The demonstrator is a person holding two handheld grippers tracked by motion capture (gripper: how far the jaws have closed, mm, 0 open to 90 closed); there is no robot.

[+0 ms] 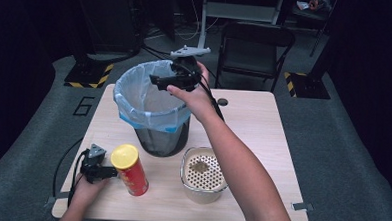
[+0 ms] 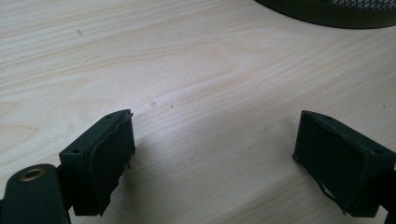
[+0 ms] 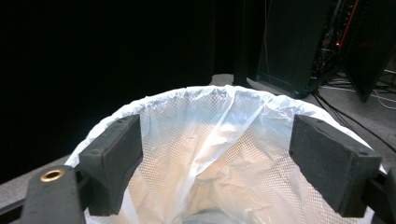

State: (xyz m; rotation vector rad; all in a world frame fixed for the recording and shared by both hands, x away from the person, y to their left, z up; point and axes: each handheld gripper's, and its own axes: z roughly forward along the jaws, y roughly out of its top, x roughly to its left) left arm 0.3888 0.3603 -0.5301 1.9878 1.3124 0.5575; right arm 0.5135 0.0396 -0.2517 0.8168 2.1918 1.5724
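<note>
A black mesh bin (image 1: pixel 158 136) lined with a white plastic bag (image 1: pixel 149 101) stands at the middle of the wooden table (image 1: pixel 253 128). My right gripper (image 1: pixel 156 81) hangs over the bin's far right rim, open and holding nothing. In the right gripper view its jaws (image 3: pixel 215 140) frame the bag (image 3: pixel 219 116) and point into the bin. My left gripper (image 1: pixel 106 172) rests low at the table's front left, just left of a red chip can (image 1: pixel 131 171) with a yellow lid. It is open (image 2: pixel 215 130) over bare wood, with the bin's base (image 2: pixel 327 9) ahead.
A cream perforated basket (image 1: pixel 222 184) with a brownish bit inside sits at the front, right of the can. A small dark disc (image 1: pixel 222 102) lies right of the bin. A folding chair (image 1: pixel 254 48) stands behind the table. The person's right forearm (image 1: pixel 237 162) crosses above the basket.
</note>
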